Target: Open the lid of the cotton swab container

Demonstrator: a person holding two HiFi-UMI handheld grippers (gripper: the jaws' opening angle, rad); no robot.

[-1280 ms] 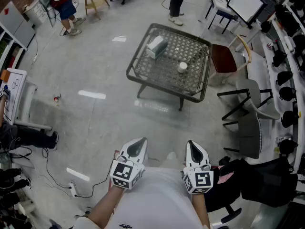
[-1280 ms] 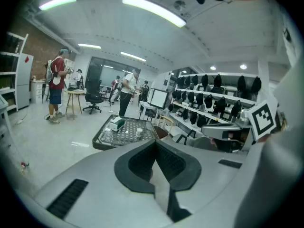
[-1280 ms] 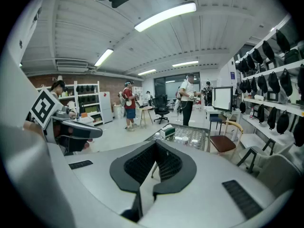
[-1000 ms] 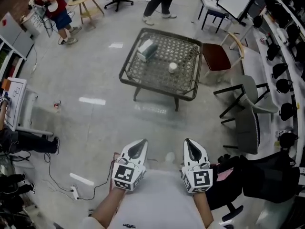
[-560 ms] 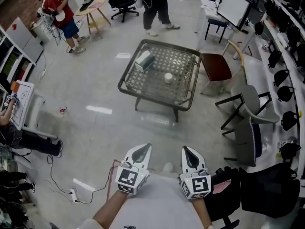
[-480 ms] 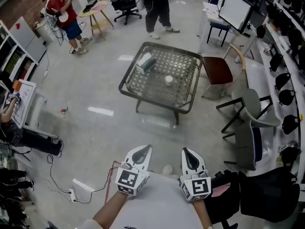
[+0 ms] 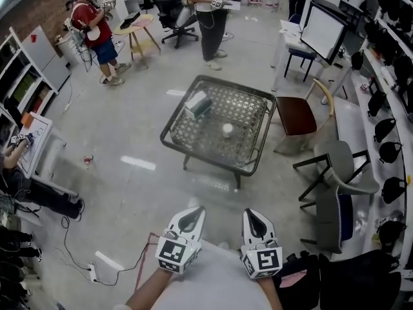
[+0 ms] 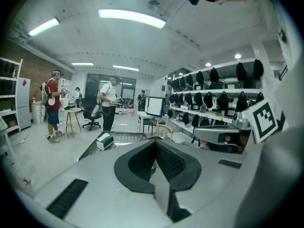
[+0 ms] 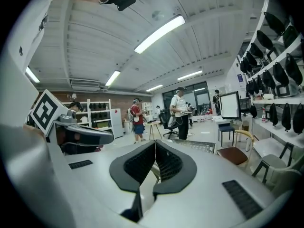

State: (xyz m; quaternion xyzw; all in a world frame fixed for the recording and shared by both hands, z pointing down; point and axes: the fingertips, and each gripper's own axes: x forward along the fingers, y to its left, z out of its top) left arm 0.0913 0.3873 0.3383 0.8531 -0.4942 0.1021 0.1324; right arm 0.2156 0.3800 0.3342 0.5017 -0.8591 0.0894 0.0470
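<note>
Head view had tilted up over the last second, so the mesh desk (image 7: 171,110) and the small white cotton swab container (image 7: 227,130) on it, near a tissue box (image 7: 197,104), sat lower and nearer the middle of the frame. The left hand-held gripper (image 7: 192,212) and the right hand-held gripper (image 7: 251,214) stayed low by the person's body, jaws pressed together on nothing, well apart from the container. By my judgement the task had not begun: the desk still had to be reached, and the lid was too small to make out.

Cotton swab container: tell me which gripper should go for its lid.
Right, narrowly. The container stands on the table, slightly nearer the right gripper than the left gripper. Both are shut, empty and far off.
</note>
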